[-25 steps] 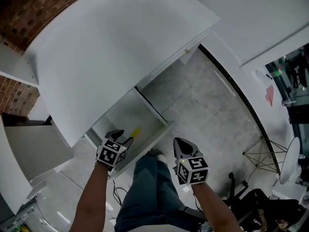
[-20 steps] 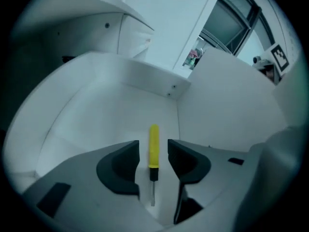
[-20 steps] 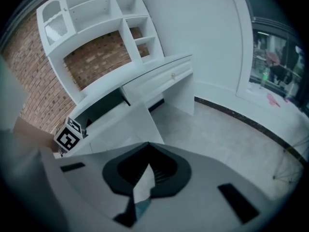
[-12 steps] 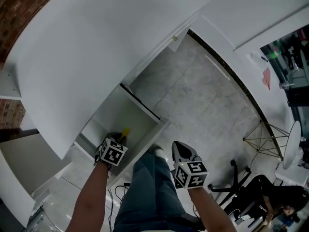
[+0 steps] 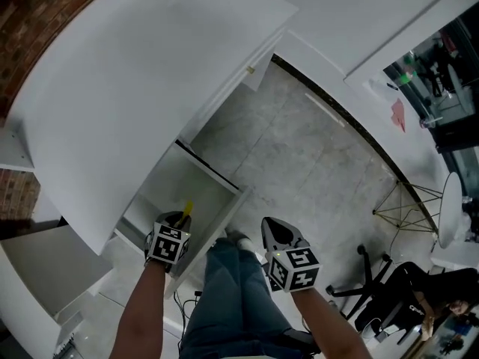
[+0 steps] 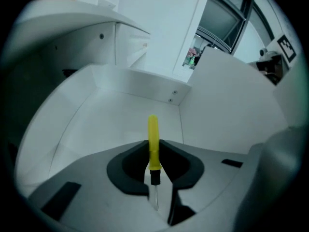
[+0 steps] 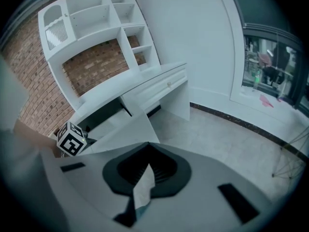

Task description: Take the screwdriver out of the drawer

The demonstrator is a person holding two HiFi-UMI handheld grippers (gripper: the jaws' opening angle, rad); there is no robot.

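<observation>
The yellow-handled screwdriver (image 5: 187, 207) is in the open white drawer (image 5: 227, 204) under the desk. My left gripper (image 5: 177, 218) reaches steeply down into the drawer. In the left gripper view its jaws are closing, and the screwdriver (image 6: 153, 139) stands between them. The fingers of the left gripper (image 6: 153, 154) pinch it near the black collar, with the handle pointing away past the tips. My right gripper (image 5: 275, 229) hangs outside the drawer over the floor, shut on nothing. In the right gripper view the right gripper (image 7: 145, 174) shows only a thin slit.
The white desk top (image 5: 135, 88) overhangs the drawer. The person's leg in jeans (image 5: 232, 298) stands against the drawer front. Grey floor (image 5: 314, 163) spreads to the right, with a wire-frame stand (image 5: 408, 208) and a black chair (image 5: 382, 305). Shelves (image 7: 91, 18) stand on a brick wall.
My left gripper has sunk into the drawer and its jaws have come together round the yellow screwdriver. The right gripper has barely shifted.
</observation>
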